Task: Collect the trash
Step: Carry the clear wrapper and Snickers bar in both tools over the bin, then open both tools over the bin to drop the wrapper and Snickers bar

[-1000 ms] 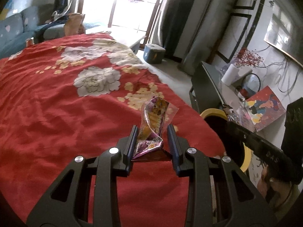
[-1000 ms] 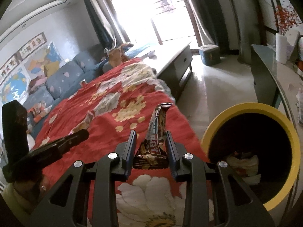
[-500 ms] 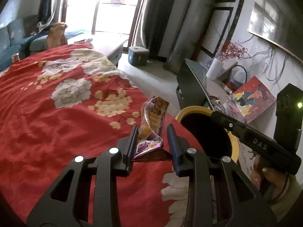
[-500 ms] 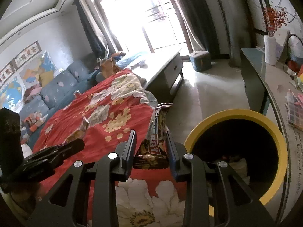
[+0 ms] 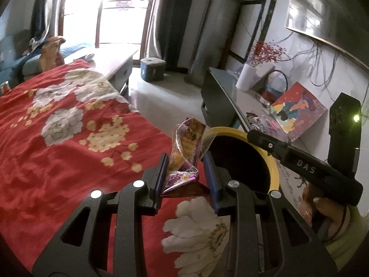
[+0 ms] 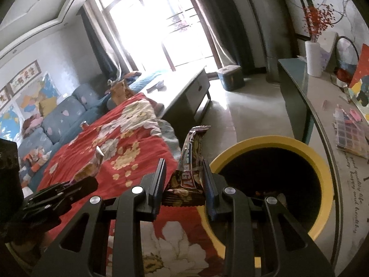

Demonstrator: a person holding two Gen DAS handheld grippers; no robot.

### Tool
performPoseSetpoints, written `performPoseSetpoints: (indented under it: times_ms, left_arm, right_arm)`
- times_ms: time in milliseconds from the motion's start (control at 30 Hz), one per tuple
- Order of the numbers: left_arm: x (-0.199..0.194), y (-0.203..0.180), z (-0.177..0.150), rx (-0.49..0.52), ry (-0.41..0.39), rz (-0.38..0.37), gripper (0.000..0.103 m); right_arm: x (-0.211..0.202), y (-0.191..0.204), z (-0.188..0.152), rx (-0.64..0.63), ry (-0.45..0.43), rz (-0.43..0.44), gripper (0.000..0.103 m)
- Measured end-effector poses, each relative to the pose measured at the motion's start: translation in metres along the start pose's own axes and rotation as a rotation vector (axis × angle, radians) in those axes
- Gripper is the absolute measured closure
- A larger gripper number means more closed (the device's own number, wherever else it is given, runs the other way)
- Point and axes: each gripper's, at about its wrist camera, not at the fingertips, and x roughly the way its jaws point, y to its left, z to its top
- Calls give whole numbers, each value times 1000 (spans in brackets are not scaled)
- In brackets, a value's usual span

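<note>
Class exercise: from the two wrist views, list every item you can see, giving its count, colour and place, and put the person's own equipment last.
Bin: one, yellow rim, dark inside, beside the bed.
Blanket: one, red with pale flowers, on the bed.
Purple wrapper: one, purple and orange, in the left hand-held gripper.
Brown wrapper: one, brown, in the right hand-held gripper.
Sofa: one, blue, far side.
Vase: one, white, on the side counter.
Left hand-held gripper: black, shut on purple wrapper.
Right hand-held gripper: black, shut on brown wrapper.

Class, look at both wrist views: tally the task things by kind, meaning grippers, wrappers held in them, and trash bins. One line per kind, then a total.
Grippers: 2 (left gripper, right gripper)
Wrappers held: 2 (purple wrapper, brown wrapper)
Trash bins: 1 (yellow-rimmed bin)
Total: 5
</note>
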Motion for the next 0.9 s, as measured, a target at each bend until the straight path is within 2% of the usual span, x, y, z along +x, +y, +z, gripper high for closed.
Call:
performPoseSetpoints:
  times_ms: [533,900]
  left_arm:
    - [27,-45,4,104,38,-41,78]
    - [53,-74,-4,167,67,-77,78]
  right_arm:
    - [-12,-47,4,75,-34,-66,74]
    - [-12,-79,1,129,-33,-115,74]
